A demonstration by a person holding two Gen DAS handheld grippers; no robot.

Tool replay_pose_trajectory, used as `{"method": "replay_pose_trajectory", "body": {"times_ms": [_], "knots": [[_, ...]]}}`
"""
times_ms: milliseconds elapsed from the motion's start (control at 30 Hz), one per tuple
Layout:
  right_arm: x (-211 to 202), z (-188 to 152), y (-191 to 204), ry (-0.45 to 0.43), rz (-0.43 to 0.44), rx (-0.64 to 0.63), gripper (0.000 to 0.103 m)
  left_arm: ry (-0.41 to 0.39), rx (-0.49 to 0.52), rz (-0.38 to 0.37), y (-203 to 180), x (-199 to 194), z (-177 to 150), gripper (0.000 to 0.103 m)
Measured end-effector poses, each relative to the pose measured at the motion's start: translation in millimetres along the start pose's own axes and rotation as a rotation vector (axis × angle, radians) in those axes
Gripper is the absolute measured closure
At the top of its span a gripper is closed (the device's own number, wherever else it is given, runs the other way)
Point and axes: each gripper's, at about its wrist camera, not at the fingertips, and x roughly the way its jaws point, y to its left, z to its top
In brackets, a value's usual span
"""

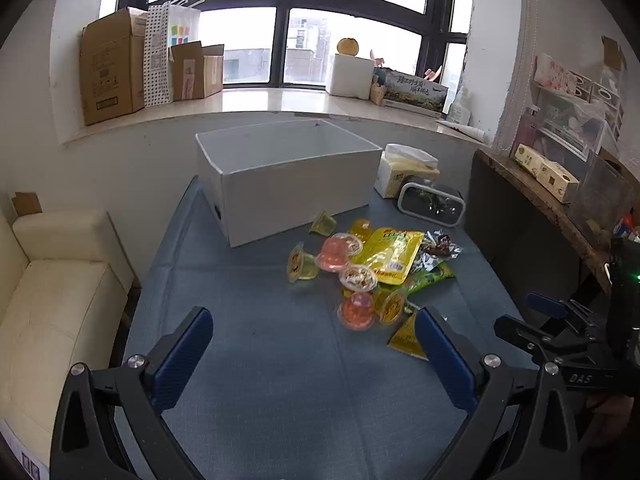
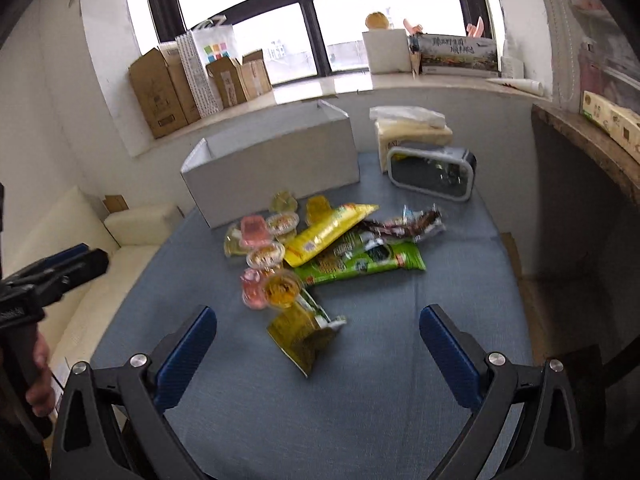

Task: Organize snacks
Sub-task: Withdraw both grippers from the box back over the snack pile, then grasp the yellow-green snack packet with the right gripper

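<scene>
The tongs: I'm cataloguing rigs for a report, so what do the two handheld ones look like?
Both match: black skeletal frames with triangular cut-outs, silver round bolts at the joints and blue textured pads on the fingers. The left tongs and right tongs look identical from their own cameras. The right unit's body bears white lettering and a small green light. No sleeves visible.

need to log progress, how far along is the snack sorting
Nothing looks done: what shows of the white box inside is bare. Nothing in hand: left gripper and right gripper are open. The jelly cups and snack packets remain piled on the table.
</scene>
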Motion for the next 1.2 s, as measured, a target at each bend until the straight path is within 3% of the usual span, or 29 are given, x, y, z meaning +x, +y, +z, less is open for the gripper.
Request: {"method": "replay_pose_trajectory", "body": {"times_ms": [300, 600, 767, 833, 867, 933, 1200], "knots": [[42.7, -12.4, -6.1, 0.091, 0.009, -0.007, 0.000, 0.036, -0.041, -0.012, 9.6, 5.1, -13.3, 0.000], [107.1, -18.6, 7.1, 0.173, -0.012, -0.112, 0.000, 0.039, -0.021, -0.025, 4.8, 6.8, -17.2, 0.000], [115.7, -19.3, 14.3, 0.155, -0.055, -0.194, 0.013, 0.046, -0.010, -0.017, 4.5, 9.7, -17.7, 0.000], [112.6, -19.8, 17.4, 0.144, -0.046, -0.217, 0.030, 0.052, -0.012, -0.018, 4.3, 12.5, -17.8, 0.000], [111.1, -20.6, 18.2, 0.144, -0.041, -0.225, 0.032, 0.054, -0.013, -0.021, 4.1, 13.7, -18.1, 0.000], [108.0, -21.7, 18.4, 0.136, -0.031, -0.218, 0.048, 0.056, -0.010, -0.030, 2.4, 16.0, -19.0, 0.000], [87.3, -30.0, 14.7, 0.139, 0.010, -0.172, 0.057, 0.069, 0.026, -0.063, -13.2, 26.8, -21.1, 0.000]]}}
